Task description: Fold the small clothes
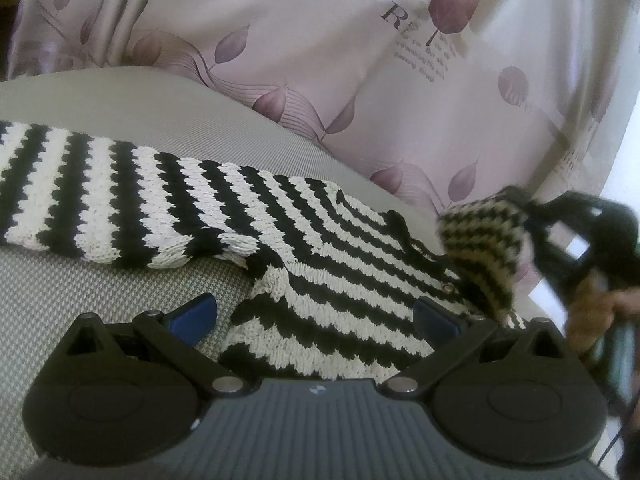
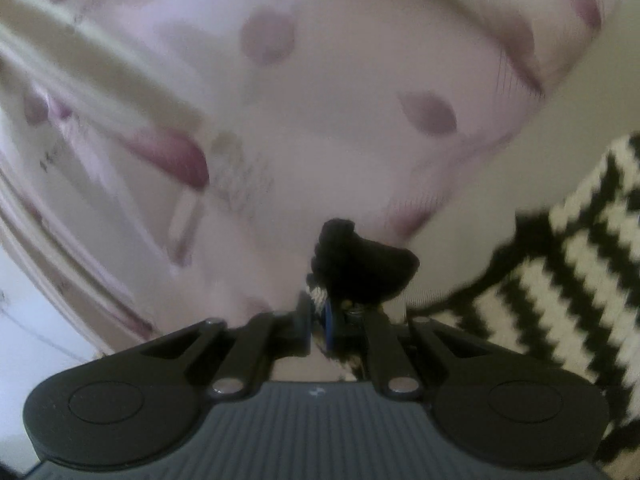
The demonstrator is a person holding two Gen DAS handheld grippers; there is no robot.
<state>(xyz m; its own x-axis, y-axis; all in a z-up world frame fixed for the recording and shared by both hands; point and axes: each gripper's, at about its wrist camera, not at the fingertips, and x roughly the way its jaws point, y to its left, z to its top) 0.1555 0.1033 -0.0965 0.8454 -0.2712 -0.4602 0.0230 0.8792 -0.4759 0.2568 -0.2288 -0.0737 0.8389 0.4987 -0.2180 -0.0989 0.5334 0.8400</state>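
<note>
Black-and-white striped knit garment lies spread on a grey woven surface, one long part stretching off to the left, the body bunched toward the near side. Behind it hangs a pale pink curtain with mauve leaf prints and some printed lettering.

Left gripper hovers low over the knit with its jaws spread wide; blue fingertips sit either side of the near edge of the garment, not pressing it. One tip is over bare grey surface, the other over the striped fabric. Nothing is pinched there.

At the right edge of the left wrist view, a corner of the garment is lifted off the surface and folded up, blurred, with a dark shape holding it; a bit of a hand shows below it.

Right gripper has its jaws pressed together, pinching a black edge of the knit, with a sliver of striped weave showing at the pads. The rest of the striped cloth trails off to the right in that view. Background there is smeared pink curtain.
</note>
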